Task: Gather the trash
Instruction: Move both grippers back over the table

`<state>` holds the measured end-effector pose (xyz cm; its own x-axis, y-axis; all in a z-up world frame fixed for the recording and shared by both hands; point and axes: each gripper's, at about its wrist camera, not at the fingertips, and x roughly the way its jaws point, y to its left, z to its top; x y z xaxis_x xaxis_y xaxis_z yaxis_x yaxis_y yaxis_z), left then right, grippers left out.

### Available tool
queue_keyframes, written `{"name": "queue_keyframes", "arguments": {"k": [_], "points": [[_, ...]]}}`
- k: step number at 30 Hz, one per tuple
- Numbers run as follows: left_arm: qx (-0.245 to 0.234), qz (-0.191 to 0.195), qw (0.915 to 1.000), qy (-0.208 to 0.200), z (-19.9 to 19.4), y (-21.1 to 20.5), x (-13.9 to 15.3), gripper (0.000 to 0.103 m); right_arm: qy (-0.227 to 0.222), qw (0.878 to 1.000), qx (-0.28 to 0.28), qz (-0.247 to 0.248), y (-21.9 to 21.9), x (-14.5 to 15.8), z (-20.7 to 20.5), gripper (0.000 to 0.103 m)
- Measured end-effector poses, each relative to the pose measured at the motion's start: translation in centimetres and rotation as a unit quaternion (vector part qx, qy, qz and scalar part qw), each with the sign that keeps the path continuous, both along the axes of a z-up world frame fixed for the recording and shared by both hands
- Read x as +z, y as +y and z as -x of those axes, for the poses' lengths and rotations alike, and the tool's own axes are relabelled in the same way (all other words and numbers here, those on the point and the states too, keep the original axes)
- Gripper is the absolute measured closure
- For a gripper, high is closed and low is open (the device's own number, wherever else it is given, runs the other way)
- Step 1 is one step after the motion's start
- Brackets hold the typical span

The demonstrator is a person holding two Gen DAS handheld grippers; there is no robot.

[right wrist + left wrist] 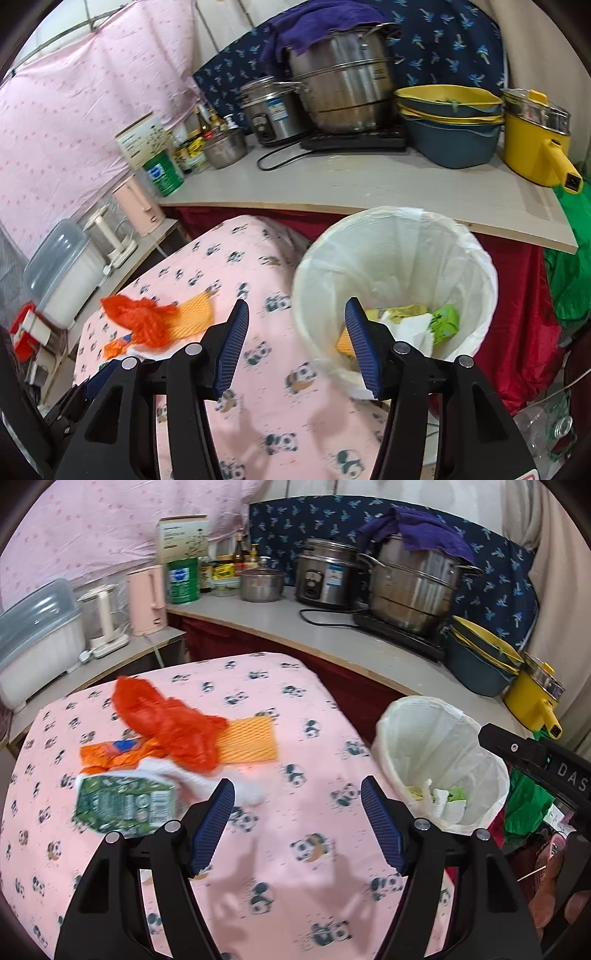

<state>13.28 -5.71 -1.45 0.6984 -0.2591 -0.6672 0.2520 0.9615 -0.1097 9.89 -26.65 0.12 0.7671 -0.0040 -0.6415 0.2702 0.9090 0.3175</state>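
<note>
While both grippers hang empty with jaws apart, the left gripper (297, 794) is over the panda tablecloth (280, 849) and the right gripper (295, 317) at the lined bin's (480, 258) near rim. Farther left lie a green carton (123, 806), orange bag (173, 723) and yellow sponge (253, 740); the bin already holds scraps.

1. The left gripper (297, 794) points downward at a slant, blue-padded jaws spread wide, nothing between them.
2. The right gripper (295, 319) is tilted likewise, jaws apart and empty (a hand (554, 897) grips its handle).
</note>
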Motion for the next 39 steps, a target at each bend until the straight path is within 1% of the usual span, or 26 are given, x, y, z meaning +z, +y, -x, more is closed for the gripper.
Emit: {"name": "queue_keyframes", "arguments": {"k": [9,13,22,27,33,35,39], "points": [[0.066,0.0,0.9978,0.012,1.1,7.2,-0.6,0.033,0.009,0.998,0.062,0.0,6.5,-0.3,-0.6,0.049],[0.097,0.002,0.9951,0.02,1.4,10.4,-1.0,0.029,0.017,0.996,0.086,-0.005,9.1,-0.8,-0.9,0.049],[0.148,0.012,0.9883,0.035,1.7,15.9,-1.9,0.027,0.038,0.99,0.137,0.006,14.8,-2.3,-2.4,0.049],[0.16,0.017,0.9864,0.034,1.4,17.5,-1.8,0.027,0.046,0.987,0.153,0.011,16.6,-2.9,-3.5,0.049],[0.163,0.019,0.9859,0.032,0.1,18.0,-1.6,0.026,0.047,0.986,0.161,0.014,17.6,-3.1,-6.1,0.049],[0.163,0.02,0.9858,0.033,-0.4,18.0,-1.6,0.023,0.049,0.985,0.162,0.012,17.7,-3.3,-7.1,0.049],[0.16,0.018,0.9862,0.039,-1.5,17.7,-2.1,0.021,0.053,0.985,0.163,0.004,18.0,-4.0,-9.5,0.048]]}}
